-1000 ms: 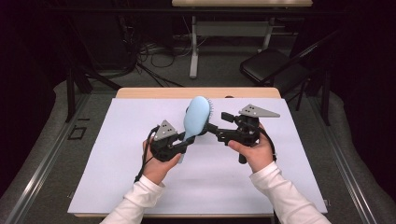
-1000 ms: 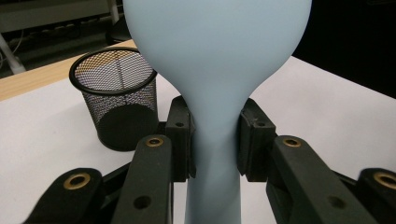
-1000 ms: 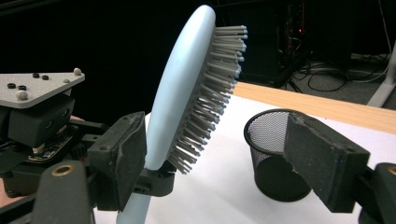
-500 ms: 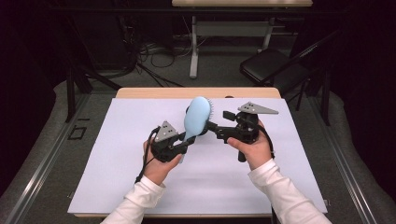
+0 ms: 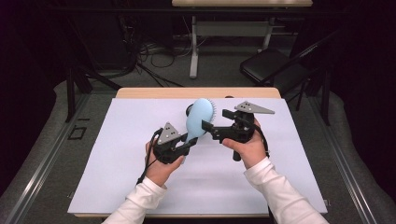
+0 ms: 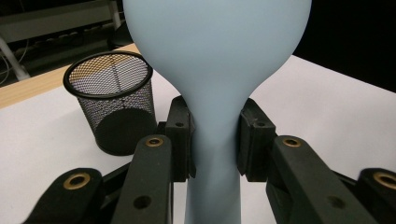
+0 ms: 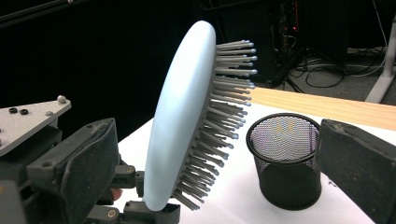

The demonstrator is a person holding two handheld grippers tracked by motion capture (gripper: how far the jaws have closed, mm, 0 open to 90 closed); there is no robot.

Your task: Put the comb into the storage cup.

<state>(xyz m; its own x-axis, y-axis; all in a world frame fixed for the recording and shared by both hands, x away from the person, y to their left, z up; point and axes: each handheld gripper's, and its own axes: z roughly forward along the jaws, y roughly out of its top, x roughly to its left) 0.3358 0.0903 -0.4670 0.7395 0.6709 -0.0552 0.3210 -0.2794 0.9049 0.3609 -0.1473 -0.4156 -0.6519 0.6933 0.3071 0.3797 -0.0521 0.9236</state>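
A light blue hairbrush (image 5: pixel 200 119) stands tilted above the white sheet, bristles facing right. My left gripper (image 5: pixel 184 147) is shut on its handle, and the pads press the narrow neck (image 6: pixel 215 140) from both sides. My right gripper (image 5: pixel 212 121) is open at the brush head. Its jaws have just been opening and stand wide on either side of the head (image 7: pixel 180 121) without pressing it. A black mesh cup (image 7: pixel 287 158) stands upright on the sheet behind the brush.
A white sheet (image 5: pixel 116 158) covers most of the wooden table (image 5: pixel 154 92), with bare room left and right of the hands. The mesh cup (image 6: pixel 114 102) is close behind the brush. Beyond the table are a dark chair (image 5: pixel 271 65) and desk legs.
The right gripper's jaws have spread apart from the brush head. The left hand and the brush have kept still.
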